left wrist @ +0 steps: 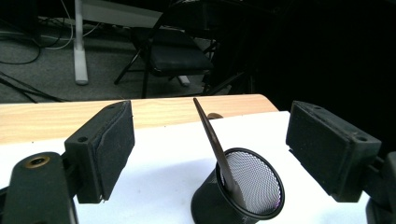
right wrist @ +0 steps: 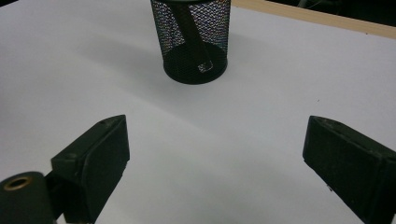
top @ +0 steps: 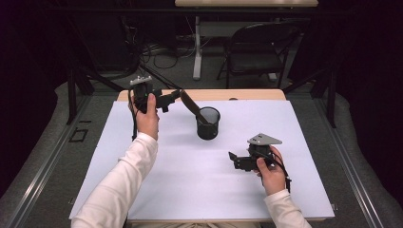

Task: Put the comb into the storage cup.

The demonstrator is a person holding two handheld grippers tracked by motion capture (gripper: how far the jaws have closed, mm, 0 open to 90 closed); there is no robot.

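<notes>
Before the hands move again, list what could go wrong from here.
The flat brown stick leans on the rim of the black mesh cup, its top near the open left gripper; a nudge could lever the cup over. The open right gripper is apart from the cup, so nothing steadies it.

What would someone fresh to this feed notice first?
Probably the black mesh cup standing alone near the middle of the white table, with a dark flat utensil leaning out of it toward the left gripper. That gripper is raised just beside the utensil's tip, jaws open, while the right gripper sits low over the near right of the table, also open.
</notes>
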